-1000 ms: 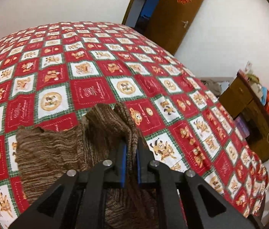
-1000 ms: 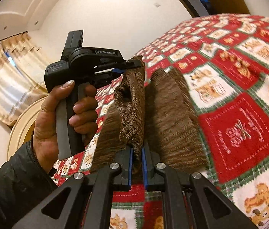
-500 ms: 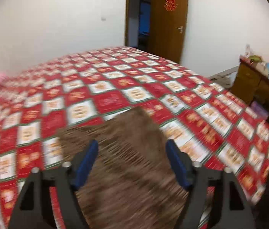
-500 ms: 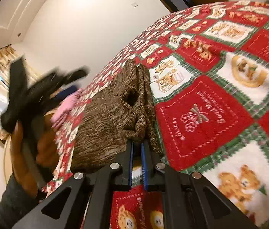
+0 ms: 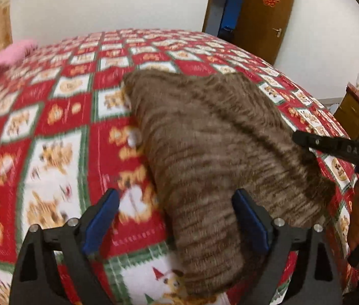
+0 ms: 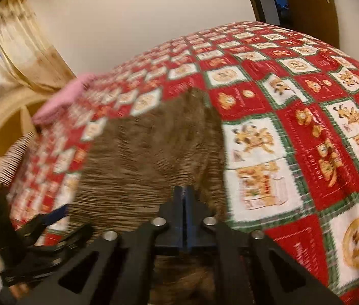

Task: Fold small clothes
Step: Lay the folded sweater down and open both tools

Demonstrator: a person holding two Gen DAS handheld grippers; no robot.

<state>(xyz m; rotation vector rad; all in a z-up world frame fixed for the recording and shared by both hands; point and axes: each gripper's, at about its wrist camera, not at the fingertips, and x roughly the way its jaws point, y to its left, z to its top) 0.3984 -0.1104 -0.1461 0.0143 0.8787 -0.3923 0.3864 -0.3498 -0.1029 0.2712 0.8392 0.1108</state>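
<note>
Left gripper (image 5: 175, 221): jaws spread wide, blue pads at lower left and lower centre-right of the left wrist view. Nothing held. The brown knit garment (image 5: 217, 152) lies betw. and beyond the pads, flat on the bedspread (image 5: 52, 132), filling frame centre and running to the lower edge.

Right gripper (image 6: 185, 218): jaws pressed together at lower centre of the right wrist view, knit fabric directly ahead of and under the tips; grip on the garment edge appears closed. In the left wrist view the right gripper (image 5: 337, 150) enters from the right edge, tip touching the garment's right side.

Garment (image 6: 148, 152) in right wrist view: centre-left of frame, flat on the red/white/green patchwork bedspread (image 6: 293, 127). Both views blurred; fold lines not resolvable.

Other items: pink cloth (image 5: 3, 61) at upper left of left view, on the bed's far edge. Brown door (image 5: 266, 15) at upper right. Curtain (image 6: 26, 50) at upper left of right view.
</note>
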